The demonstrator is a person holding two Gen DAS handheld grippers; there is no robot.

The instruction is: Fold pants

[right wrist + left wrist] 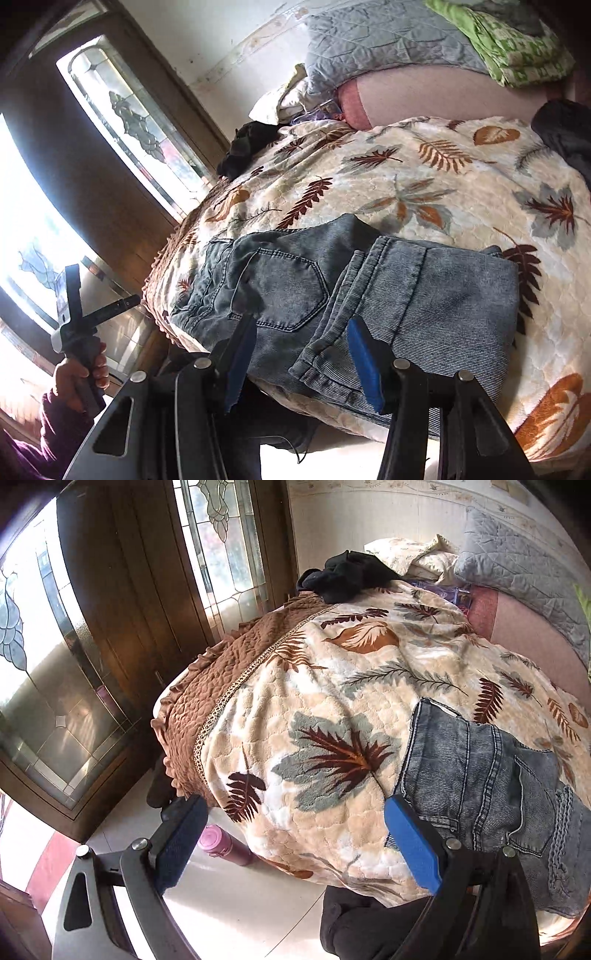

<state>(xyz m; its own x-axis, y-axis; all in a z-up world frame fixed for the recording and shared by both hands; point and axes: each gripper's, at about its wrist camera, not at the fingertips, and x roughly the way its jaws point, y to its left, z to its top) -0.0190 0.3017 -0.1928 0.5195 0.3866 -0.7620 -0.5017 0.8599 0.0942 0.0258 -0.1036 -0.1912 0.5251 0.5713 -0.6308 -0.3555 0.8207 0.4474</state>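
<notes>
Jeans [369, 295] lie folded on the bed [424, 177]; both grippers, left [295, 842] and right [301, 363], hang open and empty, so best retreat toward six o'clock without snagging denim.

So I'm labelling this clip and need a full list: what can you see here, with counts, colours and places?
jeans: one pair, washed grey-blue, folded on the bed's near edge
blanket: one, cream with brown and grey leaves, covering the bed
brown quilted cover: one, along the bed's window side
black garment: one, bunched at the bed's far end
grey quilted pillow: one, at the head by the wall
green patterned cloth: one, on top of the pillow
pink bottle: one, lying on the floor beside the bed
left hand-held gripper: open, empty
right hand-held gripper: open, above the jeans
left hand: purple sleeve, holding the handle
</notes>
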